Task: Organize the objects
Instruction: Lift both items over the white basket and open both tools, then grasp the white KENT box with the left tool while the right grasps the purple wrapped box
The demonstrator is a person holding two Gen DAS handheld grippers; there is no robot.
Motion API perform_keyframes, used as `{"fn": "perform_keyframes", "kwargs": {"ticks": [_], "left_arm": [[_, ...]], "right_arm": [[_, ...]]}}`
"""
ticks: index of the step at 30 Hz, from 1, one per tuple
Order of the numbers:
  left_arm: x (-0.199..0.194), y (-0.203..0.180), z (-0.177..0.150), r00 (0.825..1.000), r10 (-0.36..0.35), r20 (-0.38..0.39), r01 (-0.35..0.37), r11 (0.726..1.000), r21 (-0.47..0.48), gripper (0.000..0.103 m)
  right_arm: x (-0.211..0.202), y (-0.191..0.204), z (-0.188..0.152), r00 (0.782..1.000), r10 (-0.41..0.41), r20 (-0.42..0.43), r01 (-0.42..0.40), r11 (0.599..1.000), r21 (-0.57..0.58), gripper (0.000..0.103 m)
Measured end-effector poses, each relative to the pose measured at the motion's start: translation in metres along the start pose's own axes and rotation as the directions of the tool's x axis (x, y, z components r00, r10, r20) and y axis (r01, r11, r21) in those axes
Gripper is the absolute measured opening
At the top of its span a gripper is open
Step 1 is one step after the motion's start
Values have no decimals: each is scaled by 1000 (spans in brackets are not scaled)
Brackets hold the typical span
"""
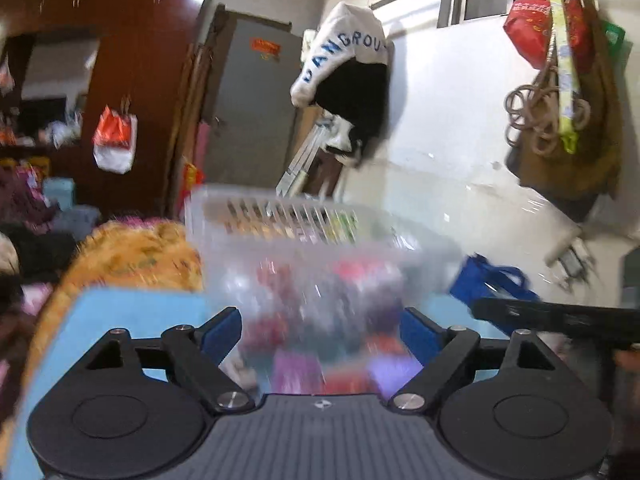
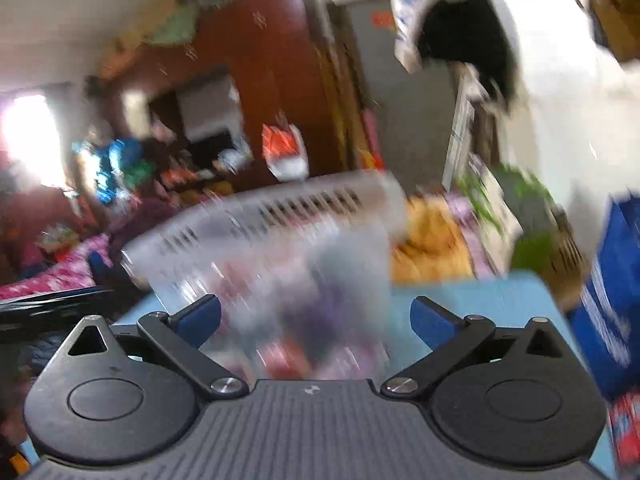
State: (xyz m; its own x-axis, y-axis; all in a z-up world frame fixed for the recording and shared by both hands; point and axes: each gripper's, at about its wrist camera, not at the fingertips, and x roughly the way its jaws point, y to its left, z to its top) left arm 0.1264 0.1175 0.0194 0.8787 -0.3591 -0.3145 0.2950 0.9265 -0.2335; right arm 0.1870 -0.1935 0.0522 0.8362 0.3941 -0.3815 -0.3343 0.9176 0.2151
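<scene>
right now, from my left wrist, my left gripper (image 1: 320, 330) stands wide and holds nothing; the clear slotted basket (image 1: 296, 236) of blurred bright things sits just ahead on the blue table (image 1: 132, 308). from my right wrist, my right gripper (image 2: 316, 316) gapes empty, the basket (image 2: 280, 216) ahead, leftward.

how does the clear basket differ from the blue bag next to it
The basket is see-through plastic with a slotted rim; the blue bag is opaque and has loop handles. The basket stands in the middle of the blue table; the bag sits off to the table's side by the wall. Both are containers.
</scene>
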Motion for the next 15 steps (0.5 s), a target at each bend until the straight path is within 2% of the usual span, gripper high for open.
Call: {"fn": "perform_keyframes", "kwargs": {"ticks": [2,5,9,11,12,14,15], "left_arm": [[3,8,-8,1000,-2,-19,1,999,-32,89],[13,24,-10,996,71,-53,-74,995,-65,89],[22,47,-5,989,97,-115,-111,987,-120,89],[31,53,-3,980,103,-169,-122,987,-103,89],[37,56,-3,974,99,-204,-120,989,-91,89],[43,64,0,973,65,-222,-93,989,-117,89],[46,67,2,970,71,-234,-101,987,-122,89]], "right_arm": [[16,-10,0,997,-7,-71,10,999,40,103],[31,-17,0,992,11,-129,-3,998,67,95],[40,-10,-5,987,-8,-160,13,999,32,87],[44,-7,-6,985,-4,-173,7,1000,16,85],[46,-6,-6,984,-1,-178,4,1000,15,84],[49,-4,-6,983,4,-184,-1,1000,15,83],[50,-4,-8,982,-1,-187,3,1000,8,82]]}}
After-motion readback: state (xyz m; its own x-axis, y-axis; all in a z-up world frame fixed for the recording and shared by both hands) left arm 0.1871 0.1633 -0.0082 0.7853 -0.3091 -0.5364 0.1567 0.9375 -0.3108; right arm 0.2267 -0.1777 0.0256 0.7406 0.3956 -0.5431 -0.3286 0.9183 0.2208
